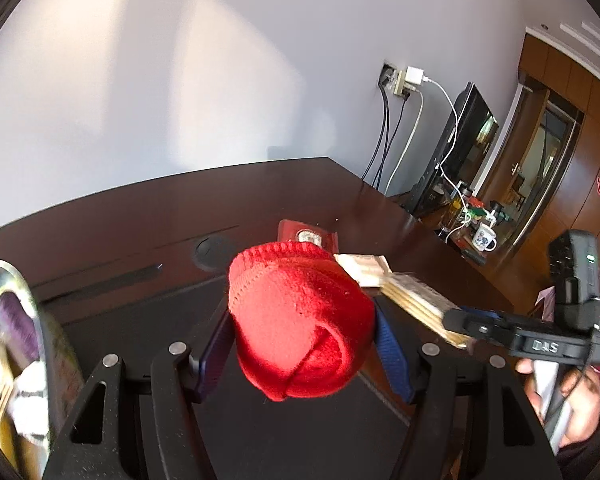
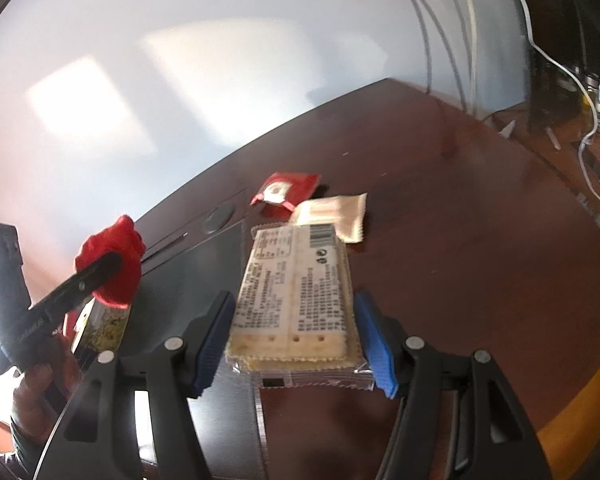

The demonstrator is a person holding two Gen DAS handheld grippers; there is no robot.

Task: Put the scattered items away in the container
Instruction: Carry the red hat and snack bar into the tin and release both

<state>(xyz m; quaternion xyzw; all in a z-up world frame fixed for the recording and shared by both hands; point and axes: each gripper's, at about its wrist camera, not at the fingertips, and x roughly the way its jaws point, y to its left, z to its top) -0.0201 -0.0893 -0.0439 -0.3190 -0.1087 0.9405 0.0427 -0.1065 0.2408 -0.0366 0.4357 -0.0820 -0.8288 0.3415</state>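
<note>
Blue ribbed pads (image 1: 390, 354) on my left gripper (image 1: 300, 344) pinch a red knitted roll (image 1: 300, 320), and I judge it light, soft and squashy: the fabric bulges out between the fingers, so a grip across its thick middle, as now, should hold without slipping. Its fleecy nap gives plenty of friction.

My right gripper (image 2: 294, 340) is closed on a cracker pack (image 2: 296, 292), fingers pressed to its 2 long sides near the end closest to me. I reckon this one is light but brittle; the clear, glossy wrapper is slick and the flat biscuits inside would crack if squeezed hard, so gentle pressure on the edges suits it, never on the broad printed face.

Both items hang above the dark desk (image 2: 460, 260). Taking the pack as my landmark: beyond its far end lies a beige sachet (image 2: 336, 212), flat and papery, and just left of that a red packet (image 2: 284, 194), thin and crinkled. Both look easy to lift by an edge but hard to pinch flat off the wood.

Left of the pack, beneath the roll, stands the container (image 2: 104, 330), patterned outside with a shiny metal rim; it already holds some things I cannot identify.
</note>
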